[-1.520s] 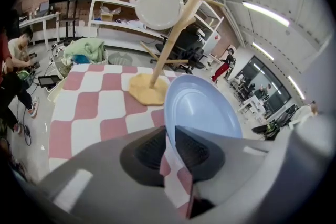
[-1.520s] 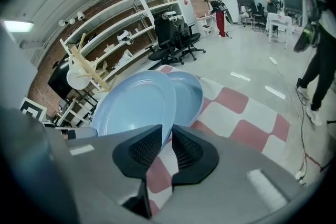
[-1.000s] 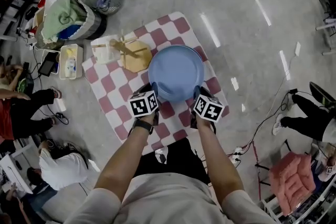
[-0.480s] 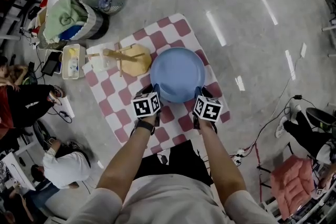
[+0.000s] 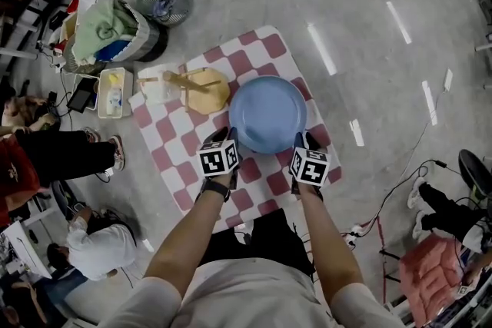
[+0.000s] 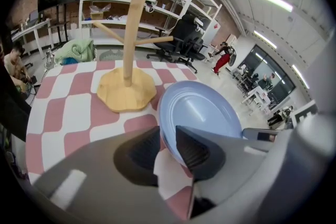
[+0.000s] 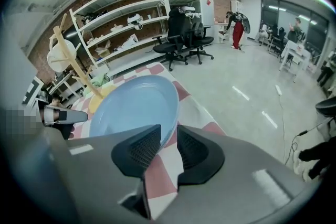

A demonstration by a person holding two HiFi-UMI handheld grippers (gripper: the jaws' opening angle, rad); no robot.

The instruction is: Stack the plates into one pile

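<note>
Blue plate [image 5: 267,114] pinched at its near rim, over the red-and-white checked tablecloth [image 5: 171,136]
Glazed, stiff ware, probably weighty, slick and breakable, so the raised rim is the sensible hold: the left gripper [image 6: 167,145] is closed on the rim at the plate's near-left and the right gripper [image 7: 167,145] at its near-right (one jaw on the inner face, one beneath), the plate sitting just beside the wooden mug tree [image 5: 201,88]; two-point support should keep it level if neither pad slides
</note>
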